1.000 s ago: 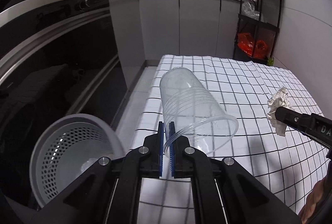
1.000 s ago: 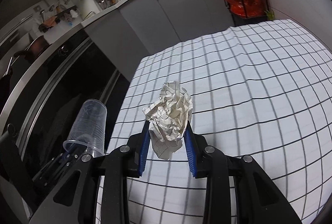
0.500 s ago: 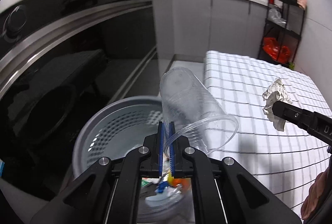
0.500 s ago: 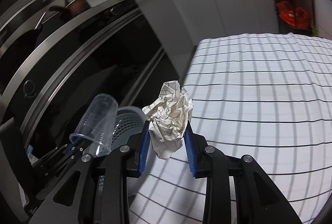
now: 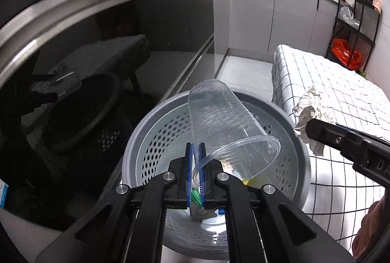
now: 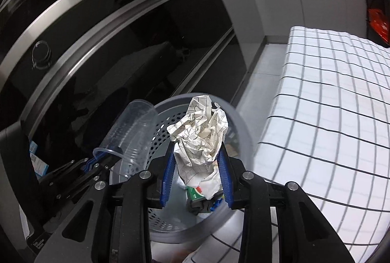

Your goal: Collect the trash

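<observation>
A clear plastic cup (image 5: 224, 126) hangs tilted over the grey perforated bin (image 5: 151, 131). My left gripper (image 5: 195, 148) is shut on the cup's rim. In the right wrist view the same cup (image 6: 131, 131) and the left gripper (image 6: 95, 163) show at the left. A crumpled ball of checked paper (image 6: 202, 126) sits between the blue pads of my right gripper (image 6: 197, 160), above the bin's rim (image 6: 241, 126). Those jaws are opening, and the pads still touch the paper. The paper (image 5: 309, 107) also shows at the right of the left wrist view. Trash, including a green carton (image 6: 195, 192), lies in the bin.
A table under a white checked cloth (image 6: 329, 92) stands right of the bin. A dark glossy oven front (image 5: 97, 43) fills the left. A black shelf rack (image 5: 351, 19) with a red bag stands at the far right. A person's hand (image 5: 370, 226) shows at the bottom right.
Both grippers have swung left from over the checked table to over the bin, carrying the cup and the paper. The bin's inside and its trash have come into view.
</observation>
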### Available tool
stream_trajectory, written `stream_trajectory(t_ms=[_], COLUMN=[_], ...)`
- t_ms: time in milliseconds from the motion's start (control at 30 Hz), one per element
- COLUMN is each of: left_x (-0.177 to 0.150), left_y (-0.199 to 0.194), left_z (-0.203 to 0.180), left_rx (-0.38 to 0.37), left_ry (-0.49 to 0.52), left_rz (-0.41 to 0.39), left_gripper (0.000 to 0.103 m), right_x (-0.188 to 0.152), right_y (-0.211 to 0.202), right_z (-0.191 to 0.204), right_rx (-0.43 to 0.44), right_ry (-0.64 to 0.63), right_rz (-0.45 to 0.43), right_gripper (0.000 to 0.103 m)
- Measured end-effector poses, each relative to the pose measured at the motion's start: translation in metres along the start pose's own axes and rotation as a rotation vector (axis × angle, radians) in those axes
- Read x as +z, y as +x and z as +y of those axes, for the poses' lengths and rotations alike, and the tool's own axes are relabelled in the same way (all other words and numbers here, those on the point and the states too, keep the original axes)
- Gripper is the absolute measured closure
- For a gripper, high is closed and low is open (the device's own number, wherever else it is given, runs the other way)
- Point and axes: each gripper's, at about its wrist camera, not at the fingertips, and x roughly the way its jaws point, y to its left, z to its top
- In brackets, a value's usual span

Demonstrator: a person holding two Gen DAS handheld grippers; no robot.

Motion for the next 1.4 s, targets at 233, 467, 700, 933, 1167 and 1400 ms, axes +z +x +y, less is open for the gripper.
stream_trajectory(t_ms=[233,467,700,933,1167,1400], left_x=[-0.001,-0.003,-0.003,-0.003,-0.002,-0.002], left_y=[-0.002,-0.002,-0.010,-0.017,-0.021,-0.026], left_z=[0.011,0.015,0.016,0.012,0.014,0.015], left_rx=[-0.001,0.015,0.032,0.058,0.071,0.090], left_ry=[-0.016,-0.027,-0.032,-0.013,-0.020,-0.028], left_rz=[-0.005,0.003,-0.040,-0.076,-0.108,-0.140], left_gripper=[0.094,0.083,0.048,0.036,0.026,0.007], right_x=[0.001,-0.002,-0.005,-0.006,-0.009,-0.010], right_y=[0.012,0.016,0.008,0.001,-0.004,-0.006], right_z=[0.008,0.009,0.009,0.006,0.004,0.003], right_rx=[0.012,0.014,0.013,0.011,-0.006,-0.024], right_ry=[-0.019,-0.017,-0.025,-0.022,-0.028,-0.033], right_rz=[0.004,-0.013,-0.027,-0.043,-0.063,-0.069], right_gripper=[0.063,0.047,0.044,0.042,0.038,0.033])
